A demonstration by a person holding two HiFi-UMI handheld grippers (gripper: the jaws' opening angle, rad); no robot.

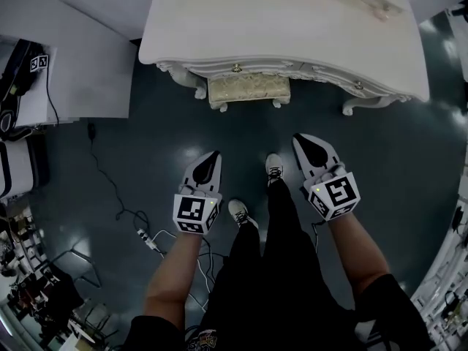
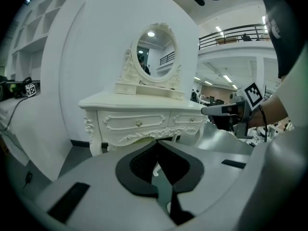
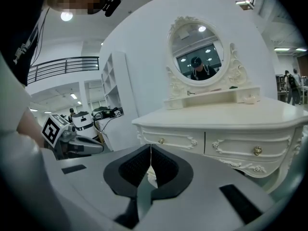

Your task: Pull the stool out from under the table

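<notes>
- Legs (image 1: pixel 252 269) in black trousers stand at the near edge of the dark floor (image 1: pixel 146 137), with two pale shoes (image 1: pixel 241 212) pointing toward the far side.
- On either side of them are the left gripper (image 1: pixel 210 159) and the right gripper (image 1: pixel 306 146), both aimed at the far furniture. Each one's jaws are pressed fully together and hold nothing.
- On the floor at the near left lie loose cables (image 1: pixel 117 203) and a white power strip (image 1: pixel 148 241), off to the side of the line from the grippers to the stool.
- Dark floor separates both grippers from the stool (image 1: pixel 248 91), which is well apart from them.
- It is tucked under the front middle of the desk (image 1: pixel 292 28), between the carved front legs, and only the front edge of its cream cushion shows.
- At the far side the white desk has two drawers (image 2: pixel 138 122) with small knobs. Both are closed, so their contents cannot be seen.
- An oval mirror (image 3: pixel 198 52) stands at the back of the desk.
</notes>
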